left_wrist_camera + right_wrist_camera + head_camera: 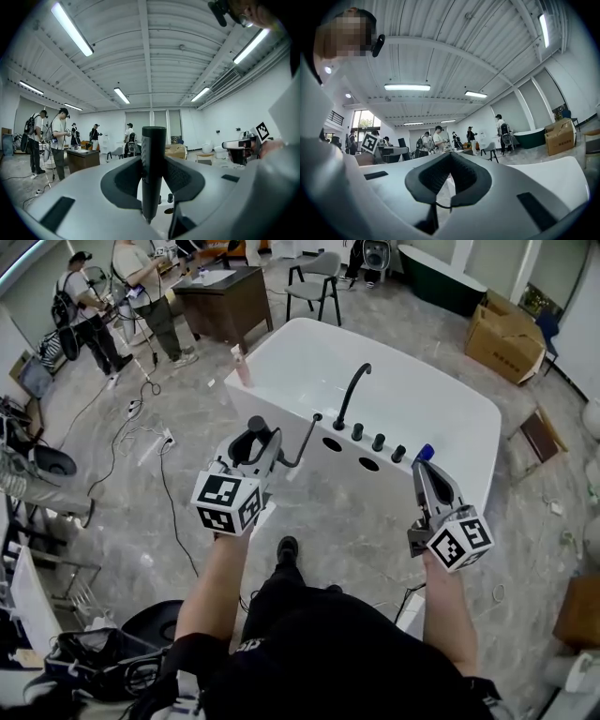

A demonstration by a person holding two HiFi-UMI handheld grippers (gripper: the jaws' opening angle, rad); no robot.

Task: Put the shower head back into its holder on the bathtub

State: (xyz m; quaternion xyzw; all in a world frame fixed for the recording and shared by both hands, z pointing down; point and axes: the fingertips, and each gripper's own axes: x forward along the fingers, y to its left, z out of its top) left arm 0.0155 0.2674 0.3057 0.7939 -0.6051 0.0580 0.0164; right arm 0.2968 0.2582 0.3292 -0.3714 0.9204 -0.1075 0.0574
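A white bathtub stands in front of me, with a black curved faucet, a row of black knobs and two dark oval holes in its near deck. My left gripper is shut on the black shower head, level and just short of the deck's left end. In the left gripper view the shower head's handle stands upright between the pads of the left gripper. Its hose arcs to the deck. My right gripper hovers at the deck's right end, shut and empty.
A pink bottle stands on the tub's left corner. Cables trail over the grey floor at left. People work near a dark desk; a chair and a cardboard box stand behind the tub.
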